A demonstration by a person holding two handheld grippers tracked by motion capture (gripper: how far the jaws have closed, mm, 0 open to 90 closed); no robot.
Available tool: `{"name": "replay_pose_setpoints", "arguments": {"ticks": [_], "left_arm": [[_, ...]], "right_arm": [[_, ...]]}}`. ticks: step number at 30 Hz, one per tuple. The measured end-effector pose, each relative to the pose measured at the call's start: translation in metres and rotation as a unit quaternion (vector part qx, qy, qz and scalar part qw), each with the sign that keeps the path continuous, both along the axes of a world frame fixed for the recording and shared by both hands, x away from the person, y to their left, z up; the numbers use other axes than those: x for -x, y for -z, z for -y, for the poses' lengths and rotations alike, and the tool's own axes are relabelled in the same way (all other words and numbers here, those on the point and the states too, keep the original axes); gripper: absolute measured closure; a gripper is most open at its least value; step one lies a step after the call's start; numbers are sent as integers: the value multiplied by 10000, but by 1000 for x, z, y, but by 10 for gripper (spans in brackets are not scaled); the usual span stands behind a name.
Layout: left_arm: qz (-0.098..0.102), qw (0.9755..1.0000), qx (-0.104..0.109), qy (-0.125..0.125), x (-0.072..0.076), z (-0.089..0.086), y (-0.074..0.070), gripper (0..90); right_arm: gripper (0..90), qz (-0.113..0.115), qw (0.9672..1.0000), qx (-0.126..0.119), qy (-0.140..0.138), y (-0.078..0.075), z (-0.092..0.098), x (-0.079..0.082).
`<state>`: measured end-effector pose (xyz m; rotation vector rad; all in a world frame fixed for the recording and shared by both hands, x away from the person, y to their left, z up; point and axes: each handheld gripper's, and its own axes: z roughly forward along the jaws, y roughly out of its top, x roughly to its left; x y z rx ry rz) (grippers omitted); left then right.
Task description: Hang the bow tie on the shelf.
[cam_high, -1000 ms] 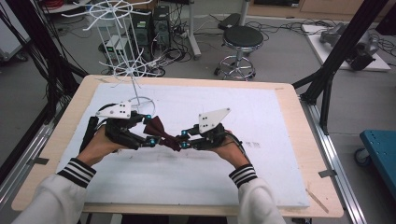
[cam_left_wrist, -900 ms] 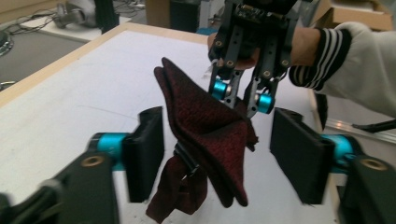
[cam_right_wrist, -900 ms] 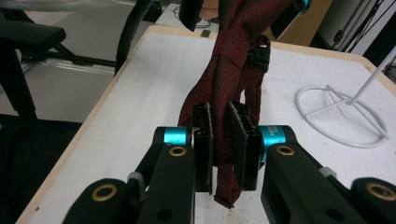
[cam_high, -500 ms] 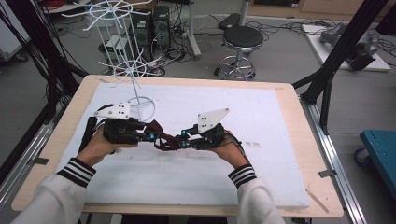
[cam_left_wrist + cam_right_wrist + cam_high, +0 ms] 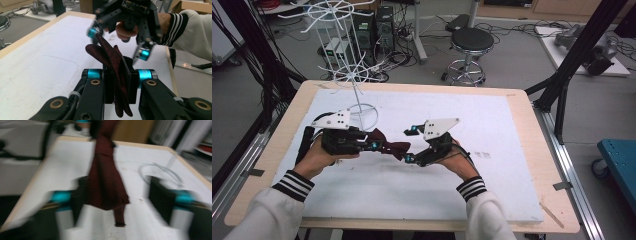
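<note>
Though the right gripper view is blurred, right gripper point(image 5: 408, 145) jaws spread, left gripper point(image 5: 368, 141) jaws clamping dark red bow tie point(image 5: 388, 146)

This is a lab or research workspace. The wooden desk point(image 5: 522, 105) carries a white foam board point(image 5: 492, 150) and stands inside a black metal frame point(image 5: 572, 60). Behind it, desktop computer towers point(image 5: 372, 25), tangled cables point(image 5: 507, 27) and a round black stool point(image 5: 469, 42) sit on a grey floor point(image 5: 512, 65).

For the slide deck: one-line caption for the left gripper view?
Left gripper clamps a dark red bow tie above the white table; right gripper opens beyond.
</note>
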<state>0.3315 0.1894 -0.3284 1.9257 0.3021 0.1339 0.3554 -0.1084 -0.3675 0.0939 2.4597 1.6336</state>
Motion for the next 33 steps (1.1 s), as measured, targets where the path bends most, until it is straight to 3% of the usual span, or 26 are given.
{"name": "replay_pose_setpoints", "arguments": {"ticks": [2, 3, 6, 10, 17, 25, 26, 33], "left_arm": [[1, 10000, 10, -65, 0, -2, -1, 816], [16, 10000, 3, -97, 0, -3, -1, 816], [71, 9998, 3, -196, 0, -6, -3, 816], [96, 9994, 31, -330, 0, -12, -5, 816], [102, 9981, 119, -595, 0, -23, -12, 816], [205, 9957, 194, -886, 1, -33, -23, 815], [212, 9955, 199, -904, 1, -34, -25, 816], [255, 9932, 250, -1112, -1, -41, -37, 815]], "right_arm": [[57, -421, 9988, -169, 172, 0, 1, -1], [8, -519, 9980, -250, 263, 0, 1, -2], [6, -432, 9976, -265, 469, -1, 5, -3], [6, -560, 9956, -478, 583, -3, 12, -3], [7, -438, 9926, -568, 981, -9, 25, 4], [6, -309, 9856, -771, 1474, -10, 51, 16], [7, -268, 9847, -723, 1562, -12, 54, 18], [7, 116, 9773, -1002, 1862, -23, 75, 41]]}}
